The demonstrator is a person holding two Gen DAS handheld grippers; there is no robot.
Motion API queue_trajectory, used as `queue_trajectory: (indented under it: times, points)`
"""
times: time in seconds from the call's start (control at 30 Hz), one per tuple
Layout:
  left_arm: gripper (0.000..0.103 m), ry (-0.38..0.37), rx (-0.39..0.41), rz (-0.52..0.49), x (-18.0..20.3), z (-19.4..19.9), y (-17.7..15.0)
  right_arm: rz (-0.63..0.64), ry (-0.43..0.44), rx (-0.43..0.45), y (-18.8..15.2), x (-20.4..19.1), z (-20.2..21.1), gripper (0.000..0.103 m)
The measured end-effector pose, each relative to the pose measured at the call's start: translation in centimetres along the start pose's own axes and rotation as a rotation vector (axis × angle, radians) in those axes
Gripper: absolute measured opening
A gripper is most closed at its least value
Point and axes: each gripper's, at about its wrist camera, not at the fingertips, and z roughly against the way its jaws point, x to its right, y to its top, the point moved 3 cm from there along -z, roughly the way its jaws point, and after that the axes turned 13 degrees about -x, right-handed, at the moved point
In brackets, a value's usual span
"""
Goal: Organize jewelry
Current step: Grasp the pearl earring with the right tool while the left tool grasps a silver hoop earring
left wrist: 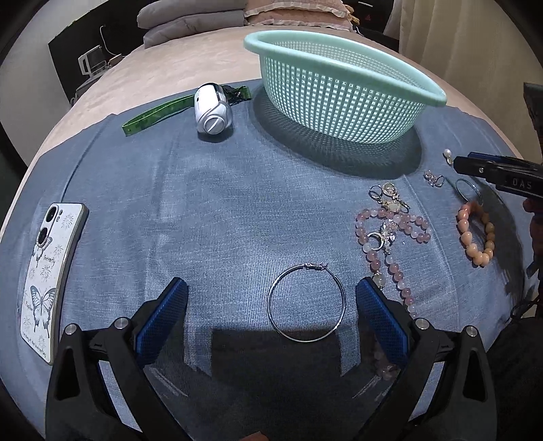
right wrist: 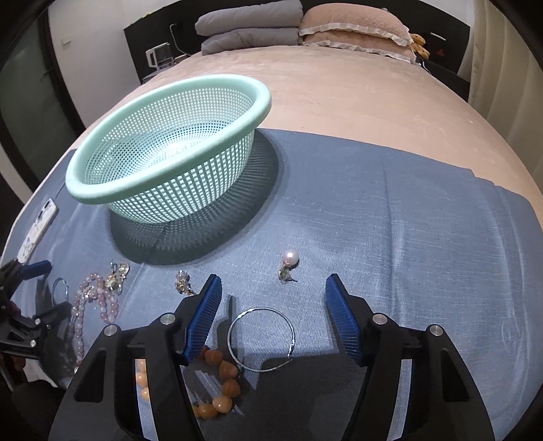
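A mint green mesh basket [left wrist: 339, 91] stands on a blue cloth [left wrist: 217, 210]; it also shows in the right wrist view [right wrist: 163, 149]. My left gripper [left wrist: 271, 298] is open and empty around a silver hoop earring [left wrist: 306, 302]. My right gripper [right wrist: 273, 298] is open and empty over a second silver hoop [right wrist: 261, 339], beside an orange bead bracelet [right wrist: 224, 376]. A pink bead necklace [left wrist: 390, 237], small ornate earrings [left wrist: 388, 195] and a pearl earring [right wrist: 290, 259] lie on the cloth. The basket looks empty.
A phone in a butterfly case [left wrist: 47, 271] lies at the cloth's left edge. A white gadget [left wrist: 213, 108] and a green strap [left wrist: 152, 115] lie left of the basket. The cloth lies on a bed with pillows [right wrist: 353, 27] at the back.
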Motion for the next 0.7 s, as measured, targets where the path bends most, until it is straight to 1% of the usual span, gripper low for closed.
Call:
queue_trajectory:
  times: [0.13, 0.23, 0.3, 0.4, 0.43, 0.47, 0.53, 0.57, 0.6, 0.63, 0.67, 0.7]
  points:
    - [0.098, -0.015, 0.006, 0.003, -0.3, -0.4, -0.1, -0.001, -0.008, -0.006, 0.1, 0.1, -1.1, 0.051]
    - [0.098, 0.000, 0.012, -0.003, -0.1, -0.5, -0.2, -0.002, -0.028, 0.023, 0.2, 0.3, -1.3, 0.045]
    - [0.099, 0.005, 0.024, -0.003, 0.0, -0.6, -0.4, -0.003, -0.041, 0.039, 0.4, 0.4, -1.6, 0.039]
    - [0.099, -0.001, 0.053, -0.003, 0.0, -0.4, -0.8, 0.031, -0.043, 0.064, 0.4, 0.5, -1.8, 0.025]
    - [0.099, -0.001, 0.058, -0.007, 0.0, -0.3, -1.0, 0.045, -0.048, 0.068, 0.2, 0.4, -1.8, 0.015]
    - [0.098, 0.000, 0.062, -0.010, 0.1, -0.2, -1.1, 0.054, -0.053, 0.072, 0.2, 0.3, -1.7, 0.011]
    - [0.095, -0.002, 0.063, -0.016, 0.1, 0.0, -1.2, 0.069, -0.069, 0.077, 0.1, 0.2, -1.7, 0.011]
    - [0.090, -0.004, 0.066, -0.022, 0.2, 0.2, -1.3, 0.072, -0.071, 0.077, 0.1, 0.2, -1.7, 0.011]
    - [0.085, -0.004, 0.069, -0.026, 0.3, 0.4, -1.5, 0.074, -0.073, 0.078, 0.0, 0.2, -1.6, 0.011]
    - [0.081, -0.004, 0.073, -0.029, 0.4, 0.6, -1.6, 0.078, -0.075, 0.077, 0.0, 0.2, -1.6, 0.011]
    - [0.075, -0.005, 0.076, -0.032, 0.5, 0.8, -1.8, 0.083, -0.078, 0.077, -0.3, -0.1, -1.5, 0.011]
    - [0.066, -0.005, 0.082, -0.033, 0.5, 1.0, -2.0, 0.086, -0.081, 0.077, -0.4, -0.1, -1.5, 0.011]
